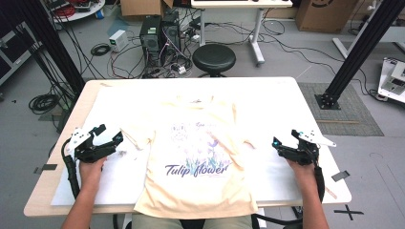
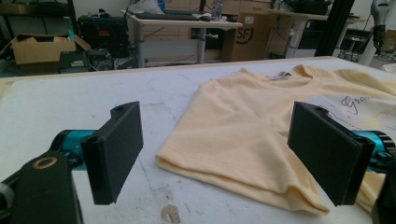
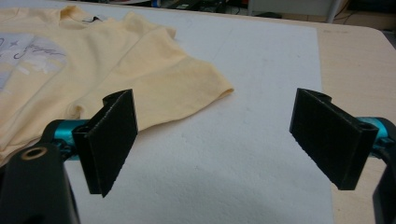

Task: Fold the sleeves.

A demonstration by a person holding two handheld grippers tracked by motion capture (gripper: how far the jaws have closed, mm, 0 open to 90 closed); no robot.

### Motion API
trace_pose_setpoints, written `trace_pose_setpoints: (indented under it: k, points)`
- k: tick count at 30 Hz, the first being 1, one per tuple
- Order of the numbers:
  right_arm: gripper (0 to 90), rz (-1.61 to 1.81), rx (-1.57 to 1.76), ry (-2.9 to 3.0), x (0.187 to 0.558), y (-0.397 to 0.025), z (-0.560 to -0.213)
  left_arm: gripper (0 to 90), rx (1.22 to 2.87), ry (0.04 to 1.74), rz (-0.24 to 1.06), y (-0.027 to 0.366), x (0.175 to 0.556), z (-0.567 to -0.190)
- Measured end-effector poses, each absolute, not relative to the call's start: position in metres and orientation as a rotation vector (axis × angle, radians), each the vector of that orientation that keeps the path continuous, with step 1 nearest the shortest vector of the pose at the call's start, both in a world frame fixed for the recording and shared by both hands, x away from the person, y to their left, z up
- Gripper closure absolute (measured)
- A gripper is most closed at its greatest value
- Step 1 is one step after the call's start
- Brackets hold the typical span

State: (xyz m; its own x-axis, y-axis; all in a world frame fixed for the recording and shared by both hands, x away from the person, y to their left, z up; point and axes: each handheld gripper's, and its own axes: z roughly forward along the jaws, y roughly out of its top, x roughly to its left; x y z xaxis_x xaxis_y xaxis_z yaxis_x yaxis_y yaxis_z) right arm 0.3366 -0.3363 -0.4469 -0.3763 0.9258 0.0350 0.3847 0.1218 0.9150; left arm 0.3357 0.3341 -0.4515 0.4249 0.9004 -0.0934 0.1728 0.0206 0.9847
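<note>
Lying flat and face up on the white sheet (image 1: 282, 176) that covers the counter (image 1: 43, 191), a pale yellow T-shirt (image 1: 196, 191) occupies the middle of the surface, its collar (image 1: 196, 100) toward the far edge and its hem hanging slightly over the near edge by the person. A floral print with the purple words "Tulip flower" (image 1: 197, 169) runs across its chest. Both short sleeves are spread outward. The left hand-held gripper (image 1: 109, 137) is held just beside the left sleeve (image 1: 136, 138), jaws wide apart and gripping nothing; in the left gripper view the sleeve's folded edge (image 2: 233, 179) lies on the sheet between and ahead of the two black jaws, apart from the left one, while the right jaw overlaps the cloth in the picture, and contact there cannot be told. The right hand-held gripper (image 1: 286, 139) hovers just beyond the right sleeve (image 1: 243, 138), jaws likewise spread and empty; in the right gripper view the sleeve's end (image 3: 205, 88) lies ahead toward the left jaw, with bare white sheet between the jaws. The person's forearms enter from the near edge, one on each side of the shirt. Beyond the counter a black round stool (image 1: 214, 58) stands on the floor, near computer towers (image 1: 160, 36) and tangled cables.
</note>
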Motion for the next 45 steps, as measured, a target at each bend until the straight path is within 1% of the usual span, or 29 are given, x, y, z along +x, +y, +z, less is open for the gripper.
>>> trace_pose_setpoints:
  k: [18,25,29,31,32,34,37,38,39,40,41,42,43,44,45]
  points:
    - [15.4,1.224,1.284,1.823,0.337,-0.337,-0.447,18.1,1.454,1.026,0.750,0.335,0.336,-0.451]
    - [15.5,1.205,1.365,1.778,0.339,-0.339,-0.447,18.2,1.455,1.031,0.757,0.334,0.336,-0.451]
    - [16.1,1.241,1.419,1.775,0.343,-0.342,-0.446,18.2,1.467,1.022,0.758,0.334,0.336,-0.451]
    - [16.0,1.283,1.440,1.761,0.343,-0.339,-0.440,18.2,1.466,1.023,0.759,0.334,0.336,-0.451]
    - [16.0,1.290,1.391,1.755,0.345,-0.331,-0.429,18.1,1.476,1.017,0.764,0.333,0.336,-0.451]
    - [16.0,1.292,1.353,1.777,0.349,-0.320,-0.419,18.2,1.471,1.019,0.764,0.332,0.335,-0.451]
    - [15.9,1.284,1.335,1.818,0.355,-0.309,-0.412,18.2,1.480,1.015,0.771,0.331,0.334,-0.451]
    - [16.0,1.273,1.332,1.869,0.363,-0.300,-0.407,18.1,1.472,1.017,0.772,0.330,0.333,-0.451]
    - [16.0,1.273,1.332,1.869,0.363,-0.300,-0.407,18.2,1.472,1.017,0.772,0.330,0.333,-0.451]
    - [16.0,1.221,1.338,1.918,0.374,-0.292,-0.405,18.2,1.476,1.015,0.771,0.331,0.333,-0.451]
    - [16.0,1.221,1.338,1.918,0.374,-0.292,-0.405,18.2,1.476,1.015,0.771,0.331,0.333,-0.451]
    - [16.1,1.172,1.364,1.961,0.387,-0.288,-0.407,18.1,1.474,1.019,0.764,0.332,0.333,-0.451]
    - [16.1,1.172,1.364,1.961,0.387,-0.288,-0.407,18.2,1.474,1.019,0.764,0.332,0.333,-0.451]
    - [16.1,1.134,1.415,1.990,0.397,-0.287,-0.412,18.2,1.471,1.023,0.757,0.332,0.333,-0.451]
    - [16.1,1.134,1.415,1.990,0.397,-0.287,-0.412,18.2,1.471,1.023,0.757,0.332,0.333,-0.451]
